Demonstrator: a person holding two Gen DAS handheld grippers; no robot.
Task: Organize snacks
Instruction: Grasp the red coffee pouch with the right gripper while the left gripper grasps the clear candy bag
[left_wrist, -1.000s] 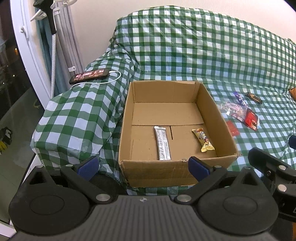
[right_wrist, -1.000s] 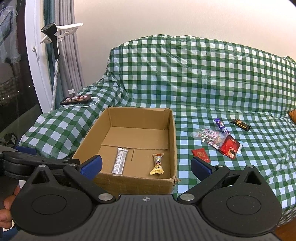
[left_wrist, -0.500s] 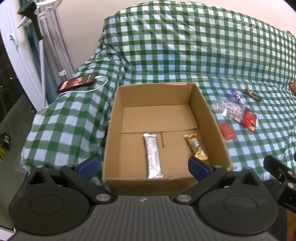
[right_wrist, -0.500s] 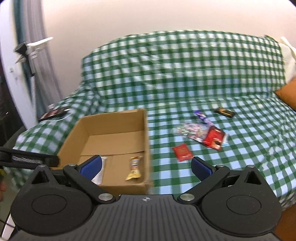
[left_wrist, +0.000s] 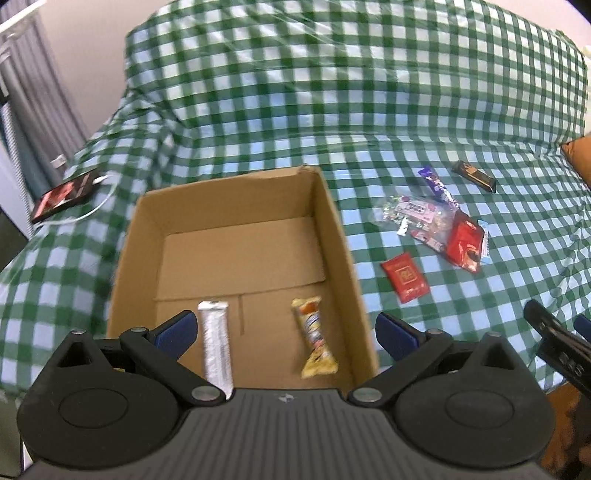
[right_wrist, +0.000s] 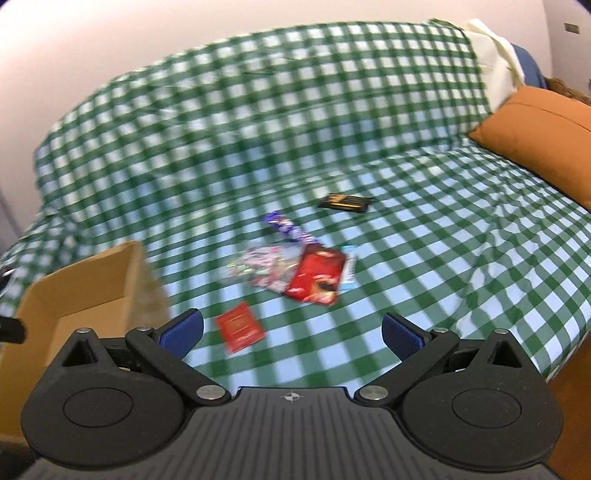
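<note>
An open cardboard box (left_wrist: 341, 236) sits on the checked sofa cover and holds a silver bar (left_wrist: 216, 343) and a yellow-orange snack packet (left_wrist: 314, 338). My left gripper (left_wrist: 284, 330) is open and empty above the box's near edge. Right of the box lie a small red packet (left_wrist: 405, 277), a large red packet (left_wrist: 464, 245), a clear pink bag (left_wrist: 413, 210), a purple bar (left_wrist: 436, 184) and a black bar (left_wrist: 474, 176). My right gripper (right_wrist: 291, 330) is open and empty, near the small red packet (right_wrist: 240, 325) and short of the large red packet (right_wrist: 317, 280). The box corner (right_wrist: 110, 284) shows at left.
A phone (left_wrist: 62, 194) on a white cable lies on the sofa arm at left. An orange cushion (right_wrist: 543, 136) rests at the right end of the sofa. The green checked cover (right_wrist: 424, 236) drapes seat and backrest. The right gripper's side (left_wrist: 557, 339) shows in the left wrist view.
Both grippers have swung right and moved in. The left one now hangs over the box's near edge. The right one has turned from the box toward the loose snacks.
</note>
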